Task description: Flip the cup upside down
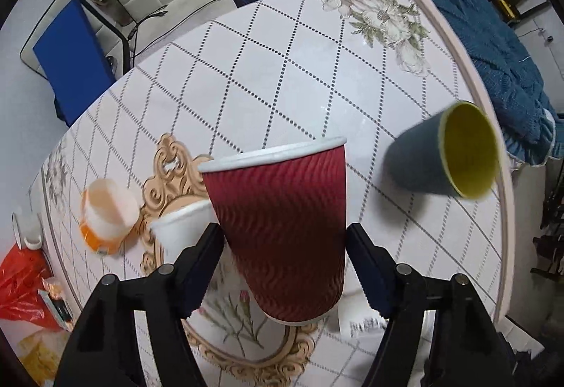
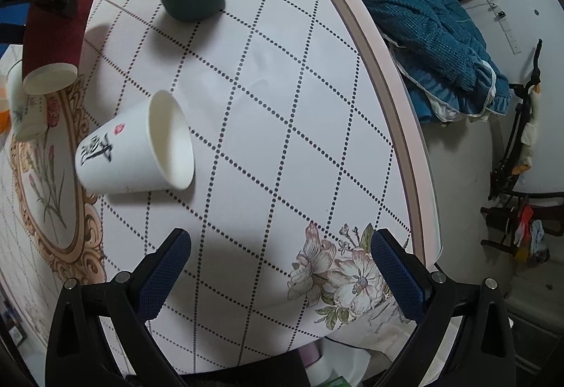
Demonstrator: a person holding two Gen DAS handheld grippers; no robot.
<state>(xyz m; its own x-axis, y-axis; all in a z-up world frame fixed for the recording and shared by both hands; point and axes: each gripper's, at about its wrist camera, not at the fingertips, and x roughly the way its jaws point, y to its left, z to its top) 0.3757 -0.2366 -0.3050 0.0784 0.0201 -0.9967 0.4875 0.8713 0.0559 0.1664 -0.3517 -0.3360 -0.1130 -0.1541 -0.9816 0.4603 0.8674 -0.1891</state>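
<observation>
We had the table [image 2: 352,44] under both grippers. Red cup [image 1: 282,228] sat mid-table by the gold frame, held off the surface between the left gripper [image 1: 283,249] pads, rim up. Light ribbed paper, crushable: gentle mid-wall grip. Right gripper [image 2: 280,260] was spread wide, empty, near the flowered edge.
</observation>
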